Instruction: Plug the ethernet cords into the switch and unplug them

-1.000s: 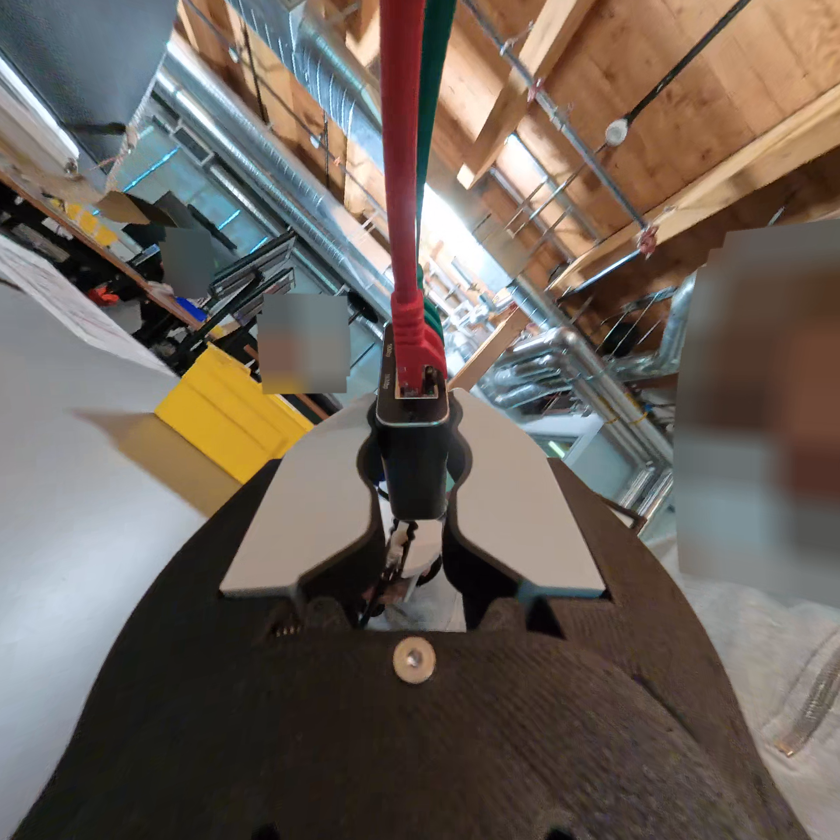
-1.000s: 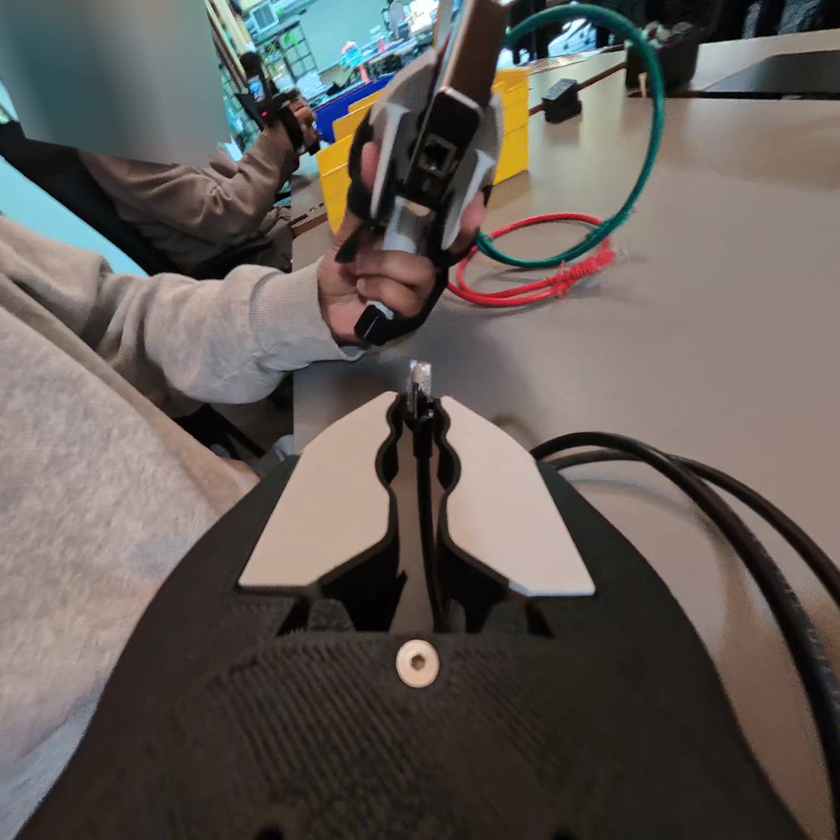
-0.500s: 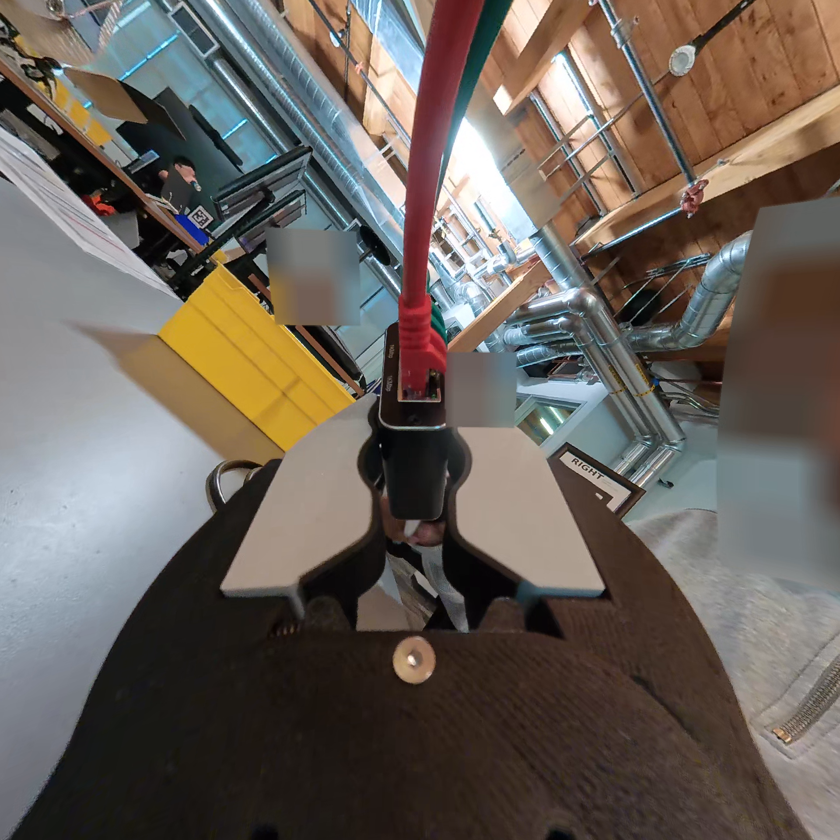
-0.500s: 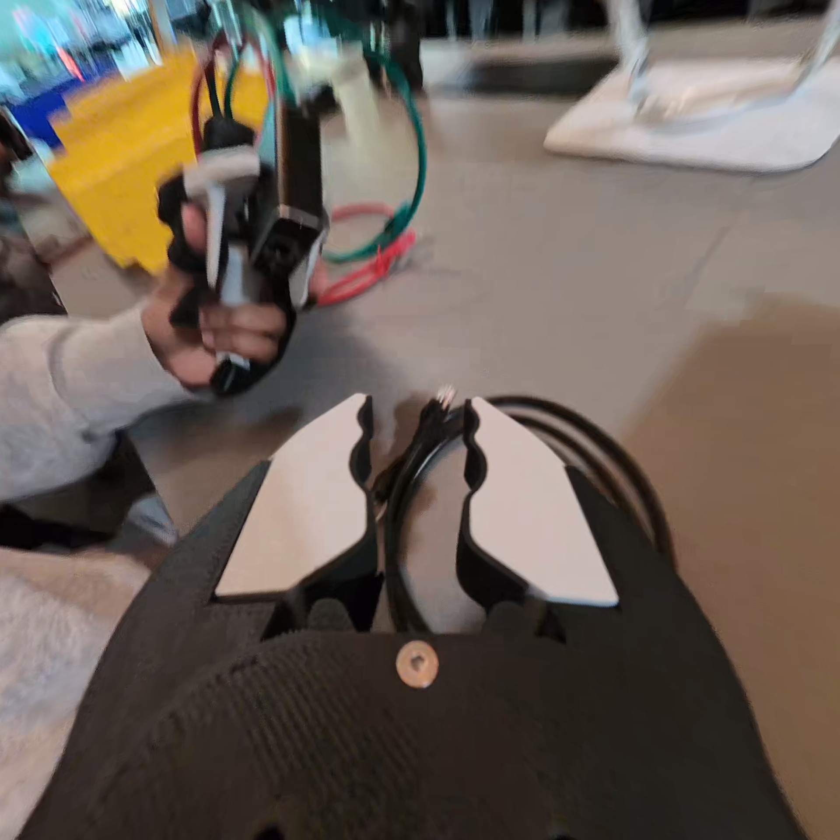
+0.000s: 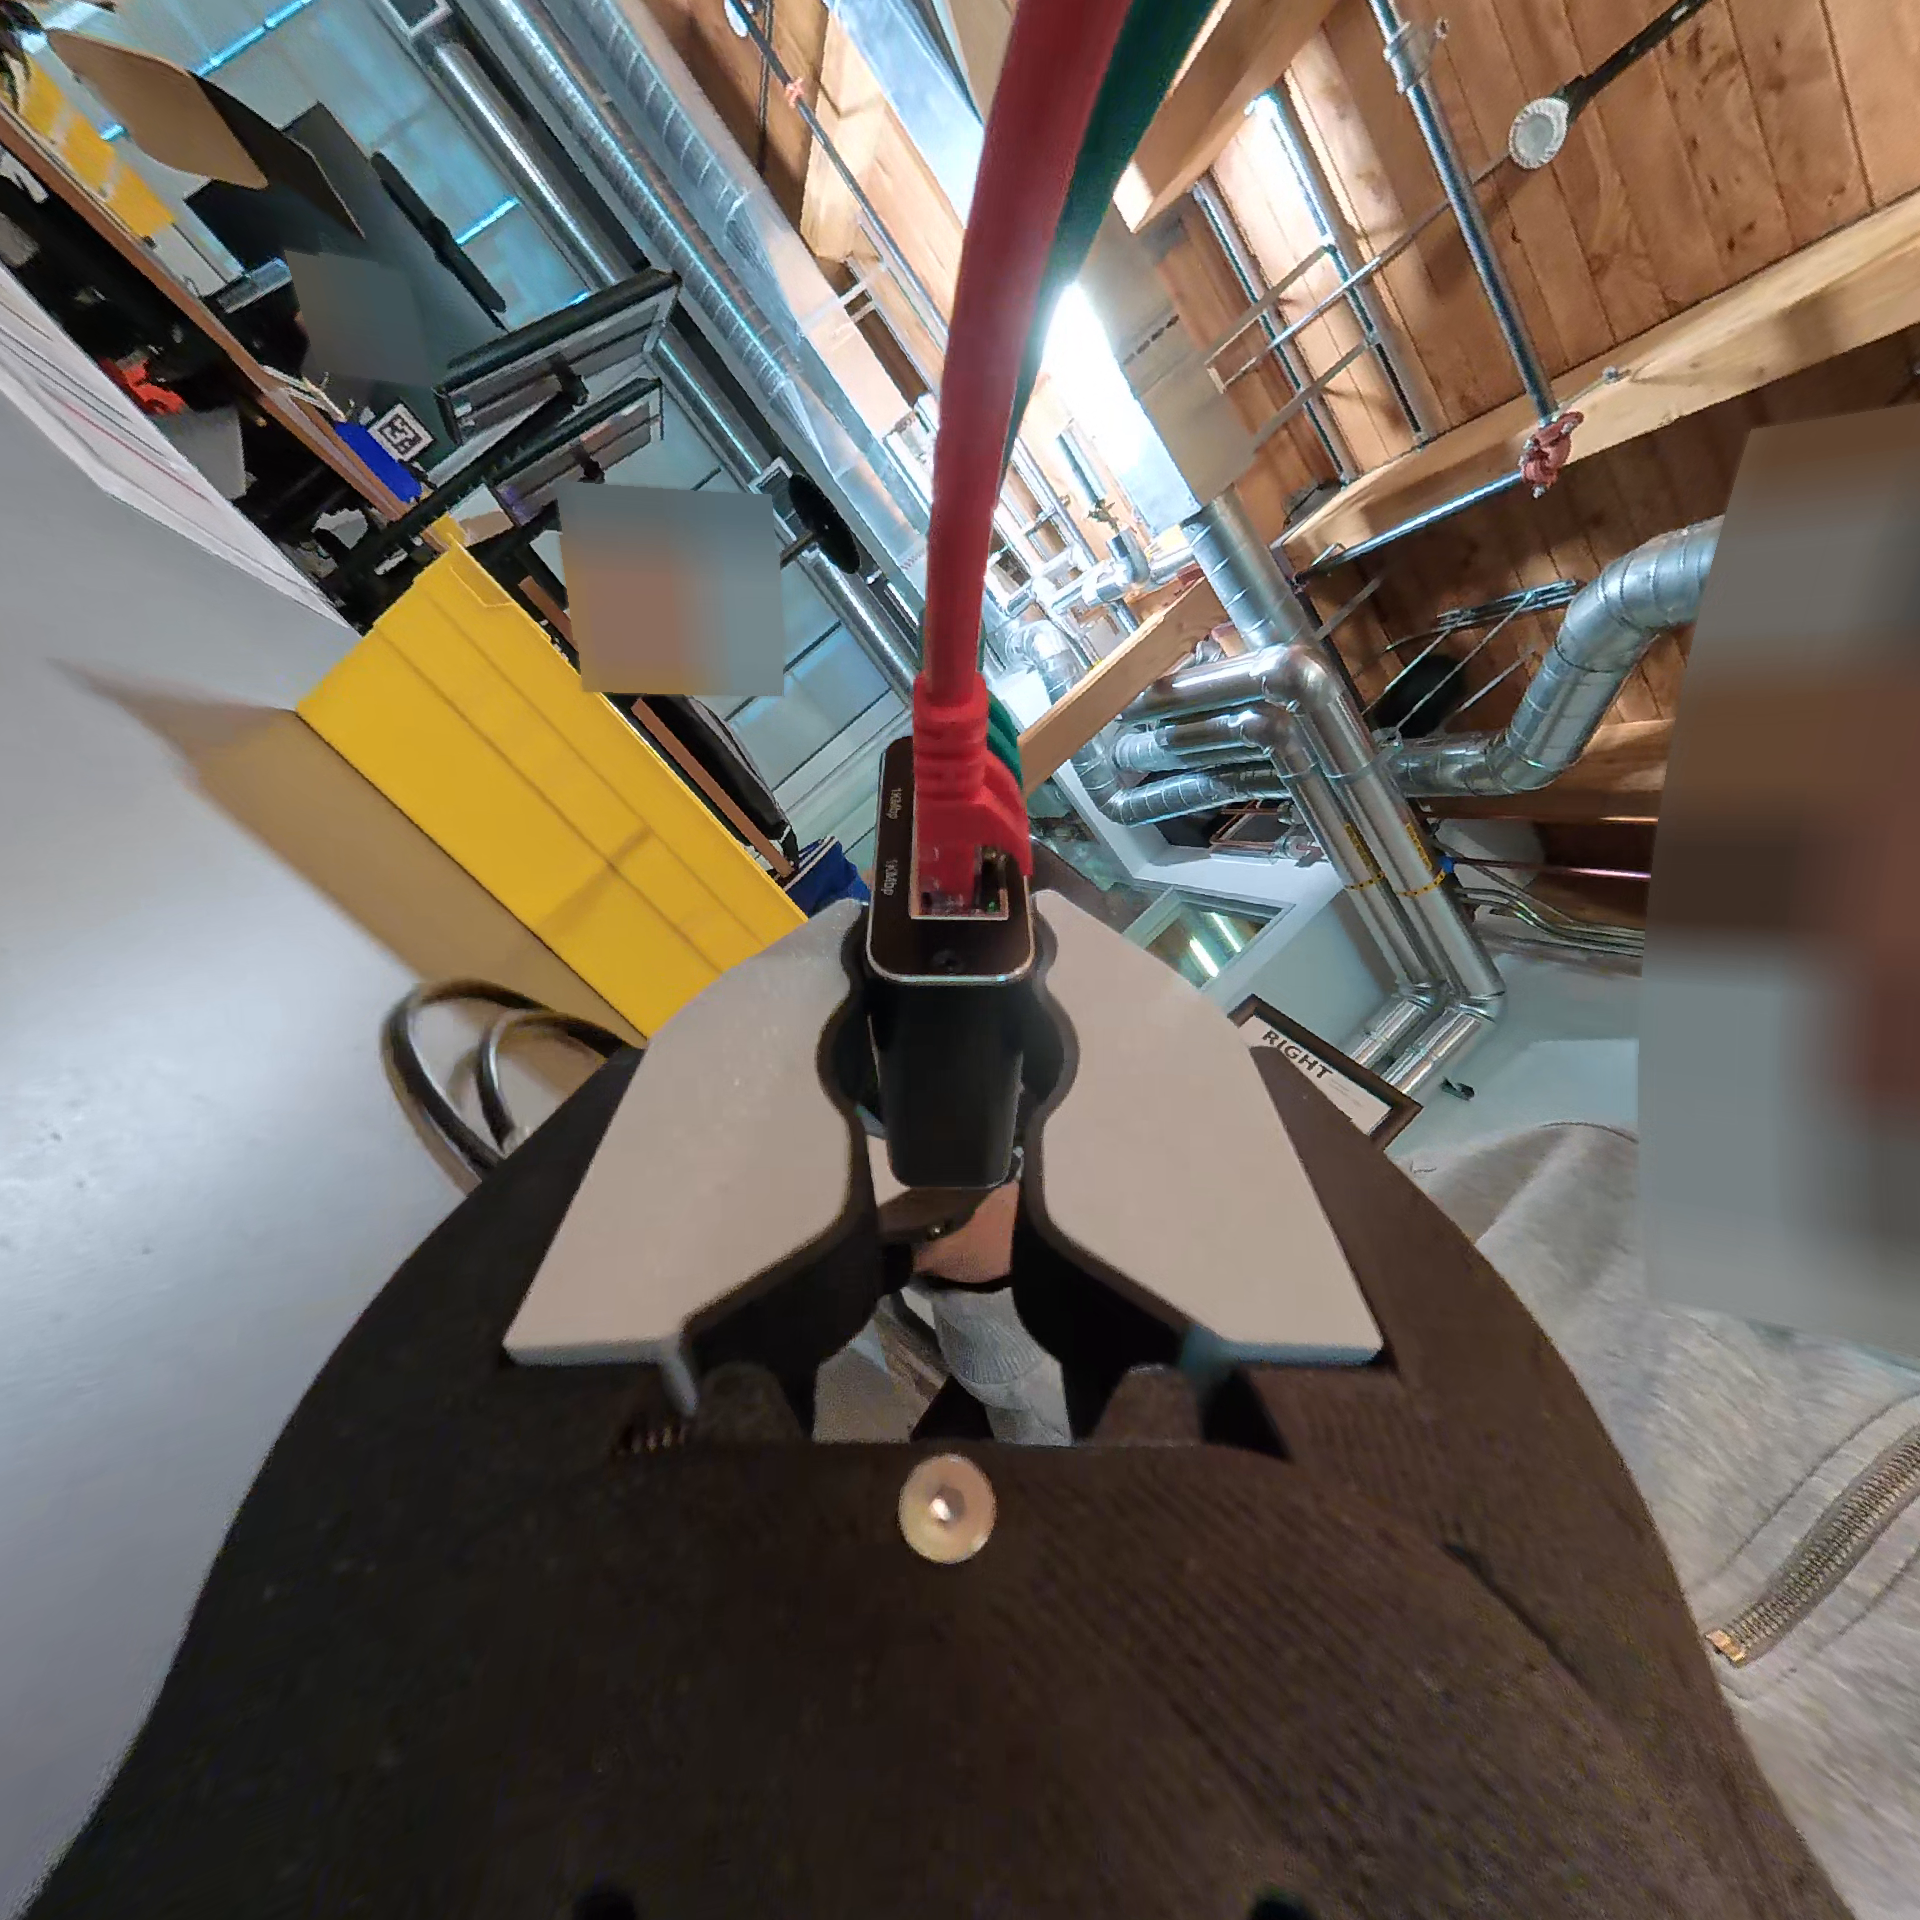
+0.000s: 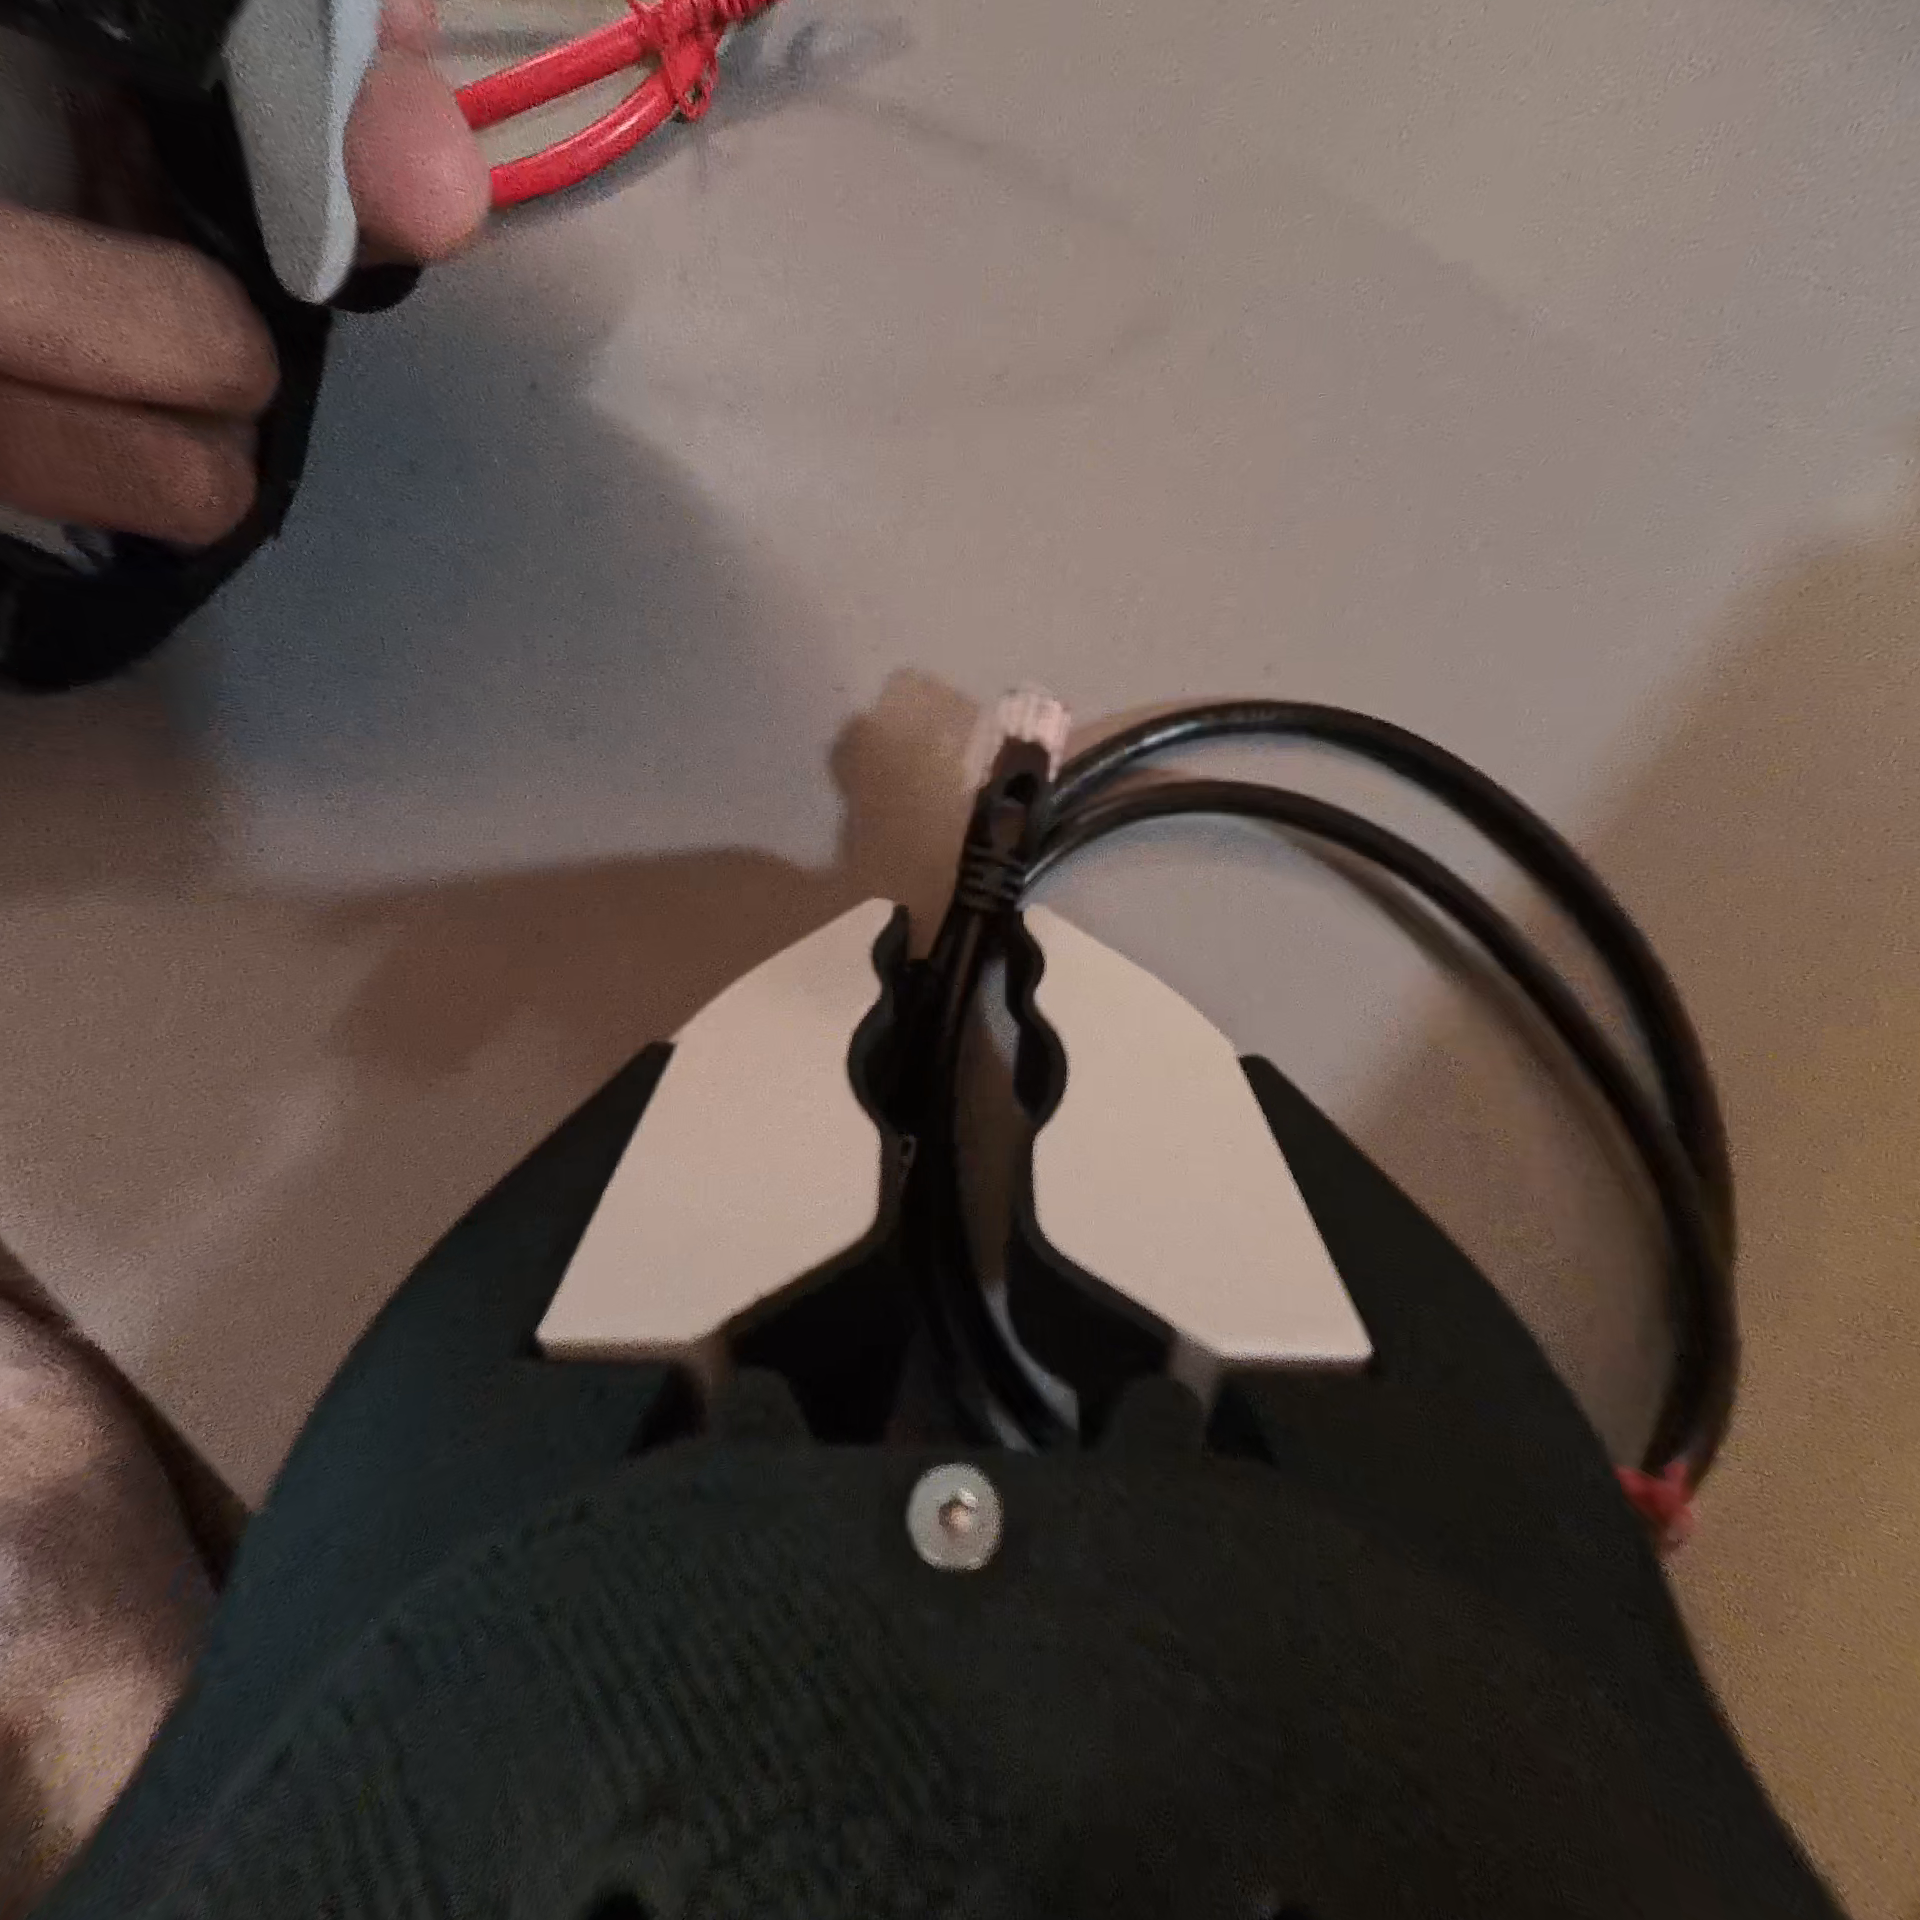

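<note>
Switch, small, dark and rigid, sits clamped in left claw w/ red cord plugged in. Right claw is closed on black cord just behind plug, over tabletop. Cord looks light, springy; boot is best hold, the latch tab probably fragile.

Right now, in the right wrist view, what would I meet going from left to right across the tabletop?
Person's hand → red cord coil → black plug sticking out of the jaws → looped black cord.
</note>
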A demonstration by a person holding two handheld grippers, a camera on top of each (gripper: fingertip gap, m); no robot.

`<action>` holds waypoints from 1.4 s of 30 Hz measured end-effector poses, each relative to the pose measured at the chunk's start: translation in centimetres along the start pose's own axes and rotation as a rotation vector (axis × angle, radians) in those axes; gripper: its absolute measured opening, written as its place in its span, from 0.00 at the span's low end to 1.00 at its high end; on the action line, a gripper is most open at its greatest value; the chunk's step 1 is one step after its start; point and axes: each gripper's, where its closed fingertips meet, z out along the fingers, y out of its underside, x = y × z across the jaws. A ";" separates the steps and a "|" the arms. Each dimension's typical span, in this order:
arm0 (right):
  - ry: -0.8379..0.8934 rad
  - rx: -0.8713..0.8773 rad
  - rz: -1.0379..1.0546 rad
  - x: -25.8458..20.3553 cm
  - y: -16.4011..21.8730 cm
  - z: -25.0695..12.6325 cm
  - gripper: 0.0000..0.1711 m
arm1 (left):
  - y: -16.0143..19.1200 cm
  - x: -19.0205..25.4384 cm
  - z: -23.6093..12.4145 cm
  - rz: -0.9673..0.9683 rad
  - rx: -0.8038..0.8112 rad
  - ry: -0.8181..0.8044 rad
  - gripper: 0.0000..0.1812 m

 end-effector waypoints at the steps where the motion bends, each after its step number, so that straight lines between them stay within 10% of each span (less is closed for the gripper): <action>1: -0.018 0.003 -0.017 0.0 0.1 0.0 0.08 | 0.0 0.0 0.0 -0.004 0.002 0.002 0.13; 10: -0.035 0.228 -0.131 -0.7 -3.1 -3.5 0.05 | -0.1 0.1 0.0 -0.009 0.007 0.003 0.13; 18: 0.280 0.904 -0.151 3.8 -9.9 -21.2 0.05 | -0.3 -0.1 -0.3 -0.017 0.020 -0.001 0.13; 26: 0.656 1.085 -0.006 13.0 -5.2 -33.2 0.05 | 0.1 -0.7 -0.1 -0.026 0.007 -0.013 0.13; 42: 0.657 0.814 0.128 19.7 0.1 -26.6 0.06 | 0.2 -0.7 0.0 -0.054 0.012 0.003 0.13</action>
